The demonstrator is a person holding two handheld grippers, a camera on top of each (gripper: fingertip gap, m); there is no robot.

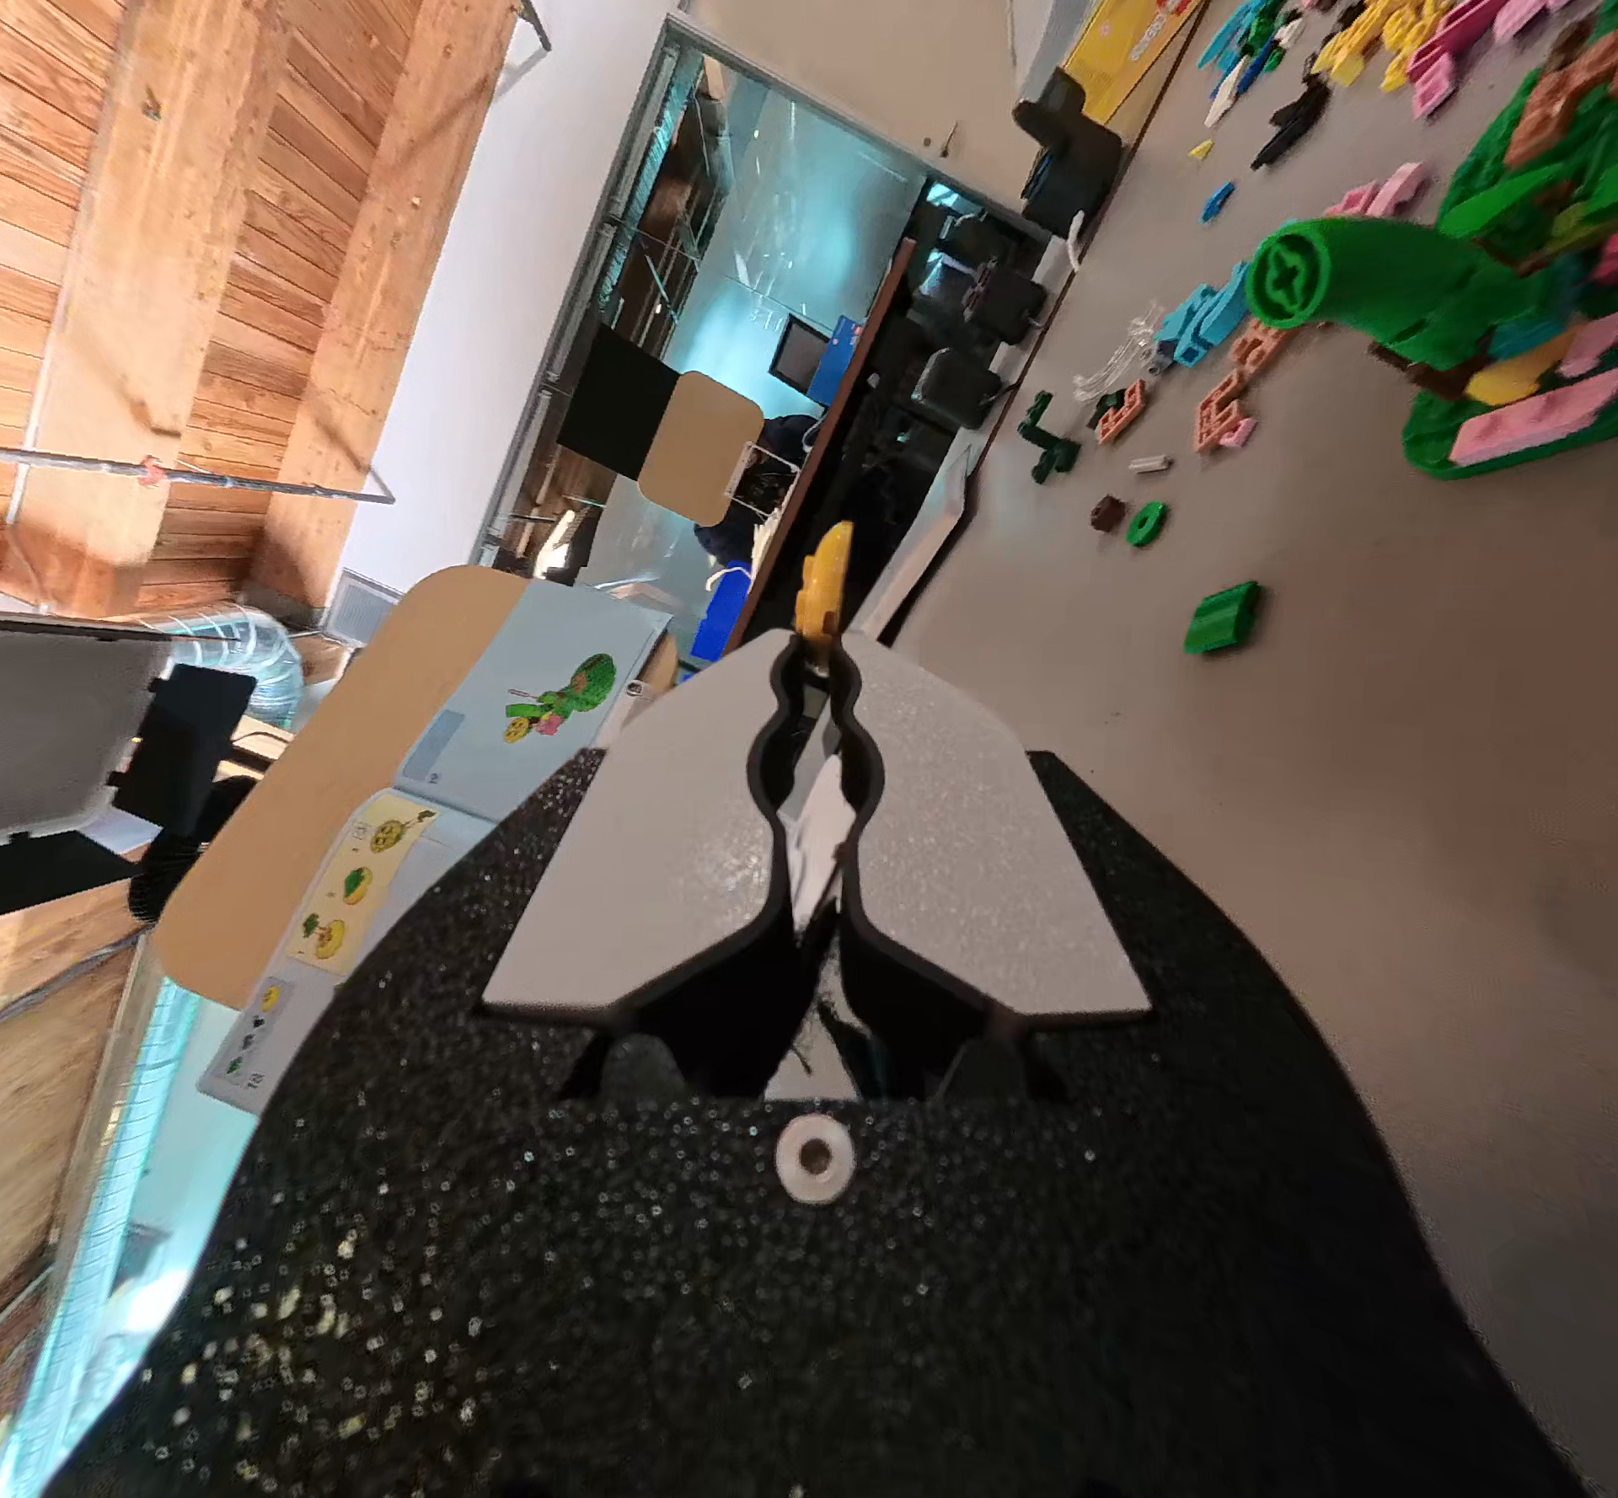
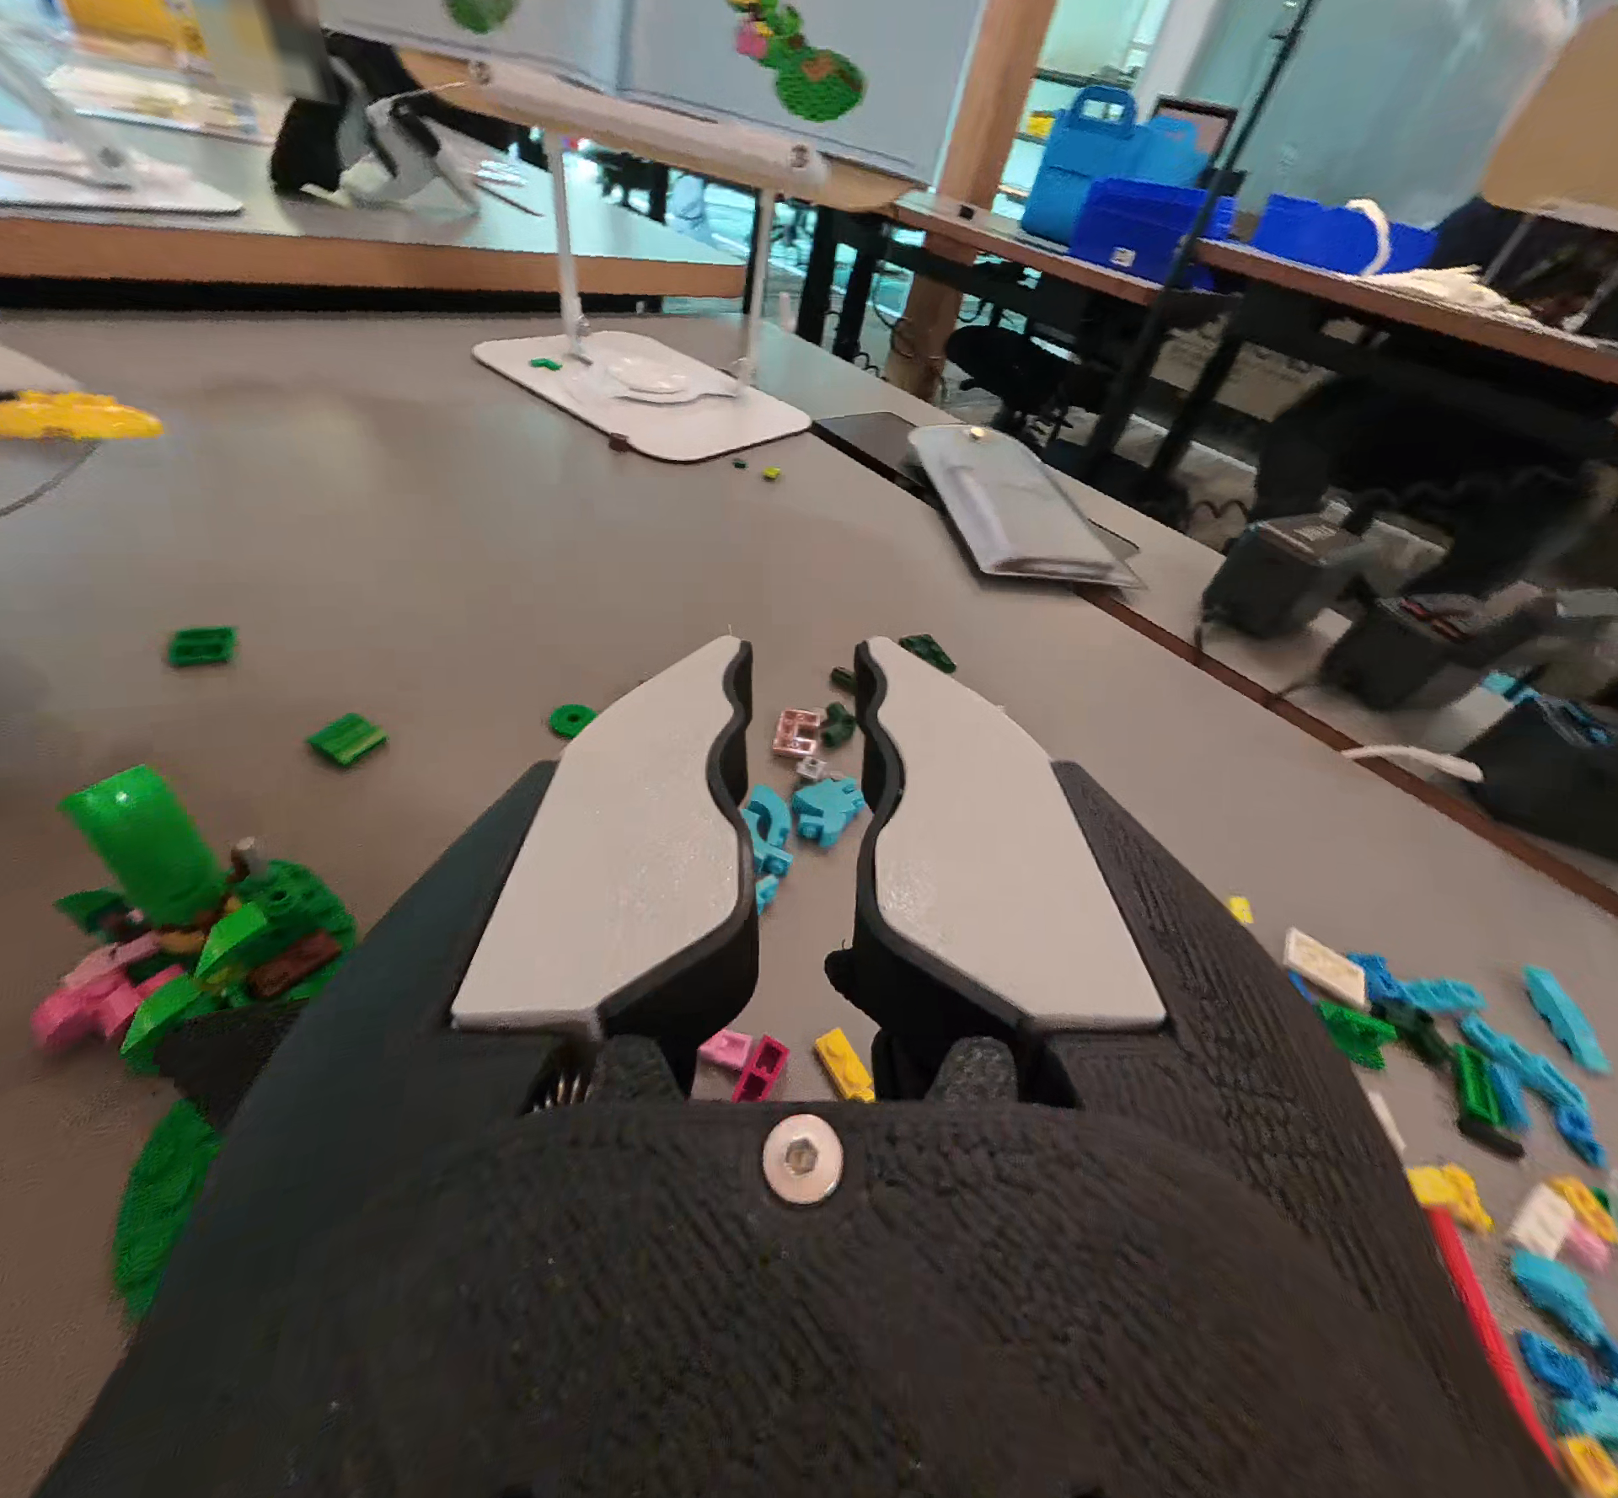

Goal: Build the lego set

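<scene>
While the grey table (image 2: 438, 511) fills most of the right wrist view, the open instruction booklet (image 2: 788, 29) sits on its white stand (image 2: 648, 406) at twelve o'clock, well beyond the loose parts. At nine o'clock of that view stands the partly built green lego model (image 2: 201, 939), a thick green tube (image 2: 140, 843) rising tilted from its leafy base. The right gripper (image 2: 801, 659) hovers over the table with its jaws parted and nothing between them; teal pieces (image 2: 805, 817) and a small pink frame piece (image 2: 797, 731) lie on the table in the gap below. A scatter of teal, yellow and white bricks (image 2: 1506, 1106) lies at four o'clock. Two green ridged plates (image 2: 346, 738) and a green round piece (image 2: 569, 721) lie apart at ten o'clock. From the left wrist view, tipped sideways, the left gripper (image 1: 814, 642) is clamped at its tips on a small yellow leaf-like piece (image 1: 827, 581), held in the air away from the model (image 1: 1488, 318) at two o'clock
</scene>
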